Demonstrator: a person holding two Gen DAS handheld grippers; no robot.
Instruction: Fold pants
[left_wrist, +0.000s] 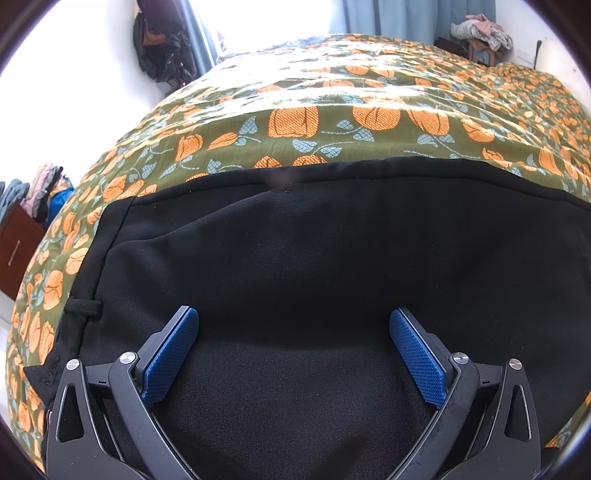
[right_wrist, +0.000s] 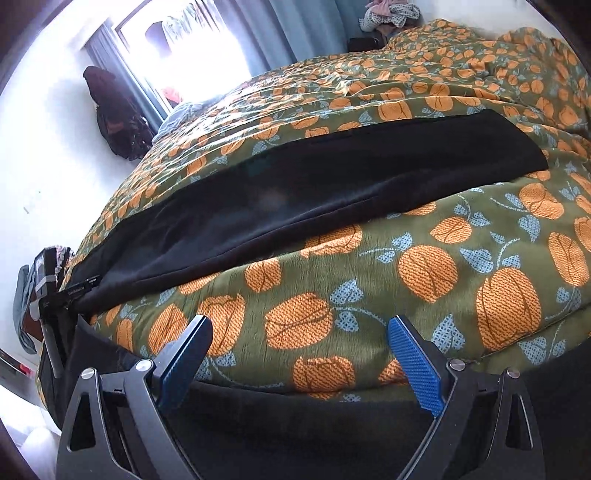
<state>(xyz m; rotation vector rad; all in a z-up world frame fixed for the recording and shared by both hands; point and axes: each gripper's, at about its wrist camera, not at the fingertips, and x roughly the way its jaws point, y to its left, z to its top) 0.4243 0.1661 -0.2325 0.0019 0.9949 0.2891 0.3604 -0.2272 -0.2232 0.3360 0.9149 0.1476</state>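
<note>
Bed with green bedspread (left_wrist: 369, 92), orange flower/fruit print with pale blue leaves, fills most of both views, wrinkled toward the far end. Window with blue-grey curtains (left_wrist: 391, 14) at far side, very bright. White wall on left.

Black pants (left_wrist: 314, 240) lie flat on the bedspread. In left wrist view they take up the whole near half, waist end at left with a belt loop (left_wrist: 85, 307) near the left edge, far edge running straight left to right. In right wrist view the pants (right_wrist: 314, 177) show as a long black band stretched from near left to far right, leg end at far right; another dark strip of cloth sits at the very near edge under the fingers, can't tell if it is the same garment.

Dark bags/clothes hang on the left wall (left_wrist: 162, 48). Pile of clothes (left_wrist: 480, 29) on a stool at far right corner. Brown drawer unit (left_wrist: 18, 243) at left with folded clothes stacked on top.

Left gripper (left_wrist: 294, 317) over the pants, jaws spread wide, blue pads (left_wrist: 170, 358), nothing between them. Right gripper (right_wrist: 300, 325) over bare bedspread just near of the pants, jaws wide too, empty. Part of the left gripper body shows at the left in right wrist view, at the pants' waist end.
</note>
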